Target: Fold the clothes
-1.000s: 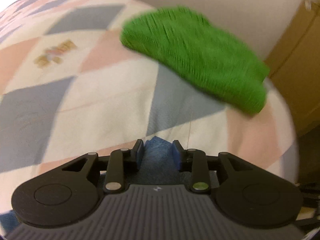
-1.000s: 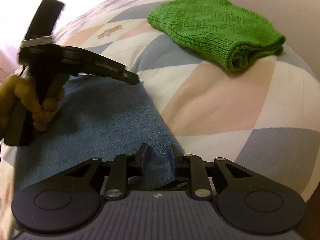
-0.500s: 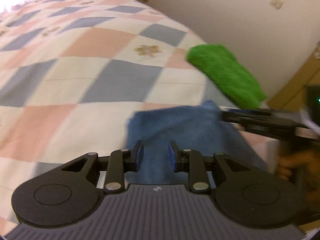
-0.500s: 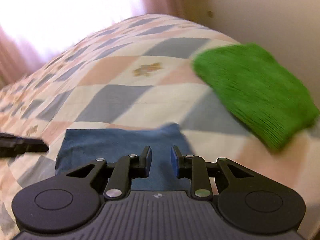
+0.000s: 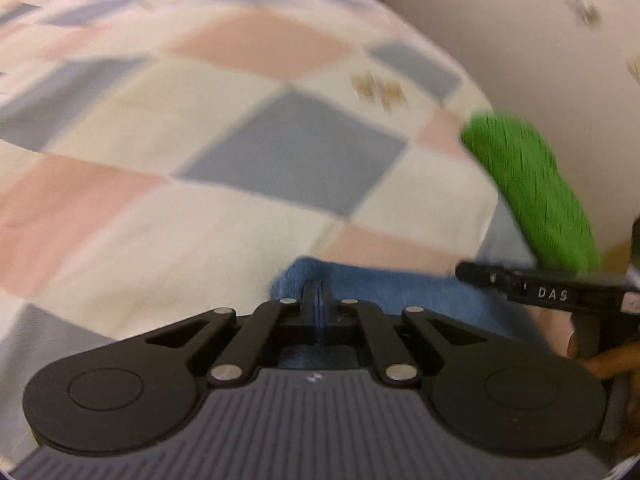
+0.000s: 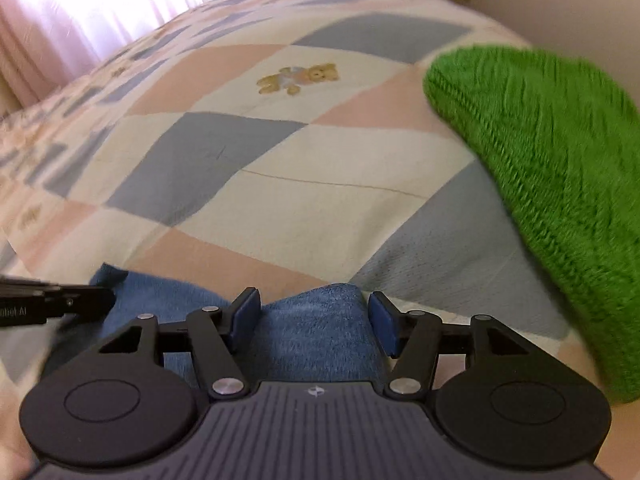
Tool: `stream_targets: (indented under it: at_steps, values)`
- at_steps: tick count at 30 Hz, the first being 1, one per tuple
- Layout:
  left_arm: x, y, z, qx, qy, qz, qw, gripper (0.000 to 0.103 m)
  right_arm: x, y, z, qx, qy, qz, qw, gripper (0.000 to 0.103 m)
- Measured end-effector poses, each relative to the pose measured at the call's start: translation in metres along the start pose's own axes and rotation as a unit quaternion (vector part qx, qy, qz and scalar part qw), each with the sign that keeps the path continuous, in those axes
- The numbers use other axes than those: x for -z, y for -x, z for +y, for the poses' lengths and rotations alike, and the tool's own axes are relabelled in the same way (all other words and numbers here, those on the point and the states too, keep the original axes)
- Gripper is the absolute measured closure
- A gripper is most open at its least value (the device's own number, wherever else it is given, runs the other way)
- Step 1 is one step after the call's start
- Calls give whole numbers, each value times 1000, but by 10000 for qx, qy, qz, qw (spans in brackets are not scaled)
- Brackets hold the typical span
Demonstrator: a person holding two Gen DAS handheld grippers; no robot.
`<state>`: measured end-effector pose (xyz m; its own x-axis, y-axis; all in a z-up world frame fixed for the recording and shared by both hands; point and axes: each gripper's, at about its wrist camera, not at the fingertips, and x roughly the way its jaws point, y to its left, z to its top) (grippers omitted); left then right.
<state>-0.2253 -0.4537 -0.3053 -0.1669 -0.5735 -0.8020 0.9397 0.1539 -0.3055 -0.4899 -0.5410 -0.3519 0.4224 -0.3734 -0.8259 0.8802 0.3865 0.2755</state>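
Now on the patchwork bedspread (image 6: 256, 184): blue fleece garment (image 6: 316, 332) lying low at the near edge, long axis running left to right between the two tools. Left gripper (image 5: 316, 300) pinched down narrow on the left far corner of the blue cloth, a sliver of fabric visible between the blue pads, so judged to be clamped on it. Right gripper (image 6: 314, 316) spread wide, pads standing either side of the raised right far corner, apparently not yet biting. Corner directly ahead of and between the right fingers, so nearer that hand than any other; closing there seems the next call, then carrying both far corners along a line square to the long axis. Green knit garment (image 6: 552, 184) already folded, off to the right and beyond, near but apart from the blue one. Hidden: near half of the blue cloth, under both tool bodies; layer count unknowable. Left view smeared by motion, bedspread print there unreadable. Green knit cut off at the right edge.
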Motion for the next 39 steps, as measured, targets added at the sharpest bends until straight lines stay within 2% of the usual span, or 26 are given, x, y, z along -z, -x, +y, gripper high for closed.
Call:
stream_targets:
  at_steps: [1,2,3,6,9,11,13,14,16,18,21,23,25,28,30,32,34,36,39]
  values:
    - [1,12,1,-205,123,-123,9996,85,-4,2,-6,-78,-201,0,9998,49]
    - [4,26,1,-608,213,-223,9977,75,-7,8,-13,-101,-384,-34,9992,49]
    - [9,37,1,-834,266,-272,9958,71,-11,13,-19,-100,-491,-77,9987,49]
    - [34,74,-7,-879,570,-313,9940,72,-15,41,-32,-140,-317,-236,9991,49]
    - [69,100,-31,-852,623,-249,9941,69,-10,79,-39,-346,68,-346,9988,48]
    - [94,112,-49,-820,706,-131,9940,68,4,104,-36,-606,371,-311,9970,54]
    - [116,115,-68,-705,693,-73,9951,68,23,128,-28,-869,839,-230,9924,68]
    - [127,117,-78,-648,683,-45,9955,68,36,138,-21,-950,1159,-169,9886,69]
    - [147,116,-101,-708,221,-17,9972,68,64,151,-9,-996,1751,-87,9795,70]
    - [172,103,-119,-948,-380,136,9947,68,95,154,-3,-874,2207,56,9714,70]
    - [199,75,-124,-1253,-737,302,9889,65,133,128,-4,-485,2668,459,9614,71]
    - [195,72,-126,-1360,-685,326,9878,64,143,111,-5,-369,2866,566,9557,70]
    - [188,85,-129,-1376,-468,236,9891,68,134,115,-3,-398,2772,595,9581,70]
    - [184,101,-129,-1385,-111,198,9901,66,120,140,-2,-560,2563,344,9644,69]
    - [187,92,-124,-1506,52,520,9872,61,118,146,-1,-637,2485,353,9659,69]
    - [184,75,-116,-1614,278,911,9823,58,121,137,0,-592,2433,626,9661,64]
    - [171,74,-118,-1707,431,1102,9782,59,120,119,4,-387,2429,976,9643,59]
    - [156,85,-128,-1796,379,1043,9775,58,109,123,12,-311,2338,1029,9663,59]
    - [143,111,-140,-1894,435,944,9764,55,90,148,19,-411,2036,866,9743,53]
